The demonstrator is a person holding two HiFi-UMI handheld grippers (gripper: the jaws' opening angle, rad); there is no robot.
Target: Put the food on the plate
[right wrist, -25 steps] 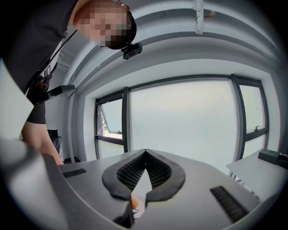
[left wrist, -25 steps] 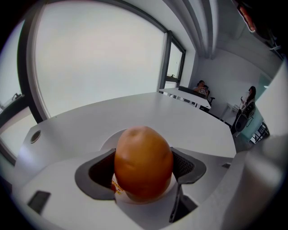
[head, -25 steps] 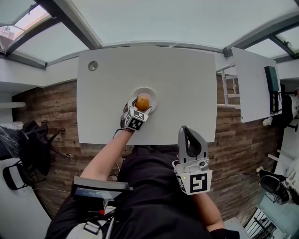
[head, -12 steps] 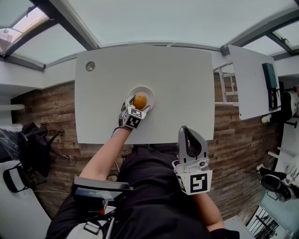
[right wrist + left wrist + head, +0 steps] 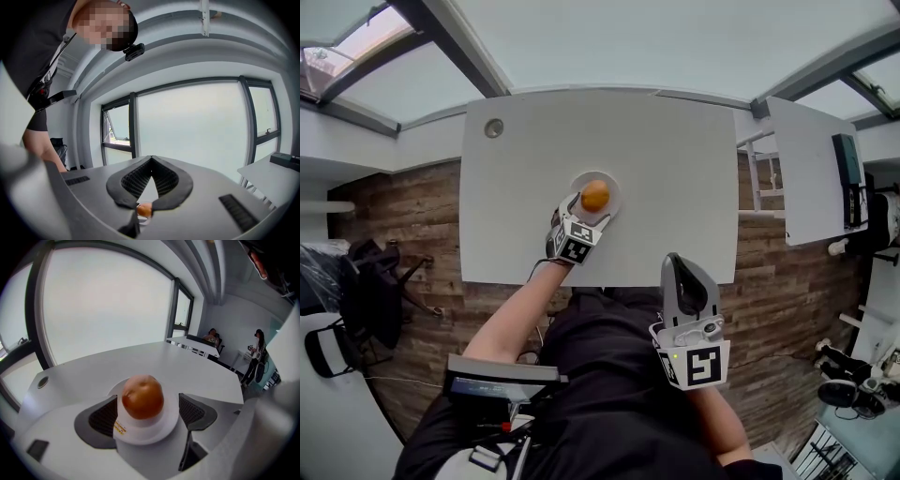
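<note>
The task stands at the release, and it looks all but done. The fruit (image 5: 595, 195) sits on the plate (image 5: 615, 187), about in its middle, and the plate lies on the bench (image 5: 675, 159) a little in from the near edge.

The left tongs (image 5: 587, 214) are released. Their jaws have just been opening and now stand wide. In the left gripper view one dark pad shows on each side of the plate, and both are clear of the fruit. The fruit is still between the jaws, but nothing presses on it and it rests on the plate by its own weight. From the head view the left tongs reach the plate from its near side, angled down, with their tips just beside the rim.

The right tongs (image 5: 681, 262) are clenched with nothing in them. Their pads meet at the tips in the right gripper view. They hang well back from the plate, by the person's body at the near edge of the bench, and take no part in this step.

I judge that the next move calls only for drawing the left tongs straight back along their own line. The jaws should stay wide so that neither pad clips the rim or rolls the round fruit off. No other food shows on the bench, so nothing more seems left to fetch.
</note>
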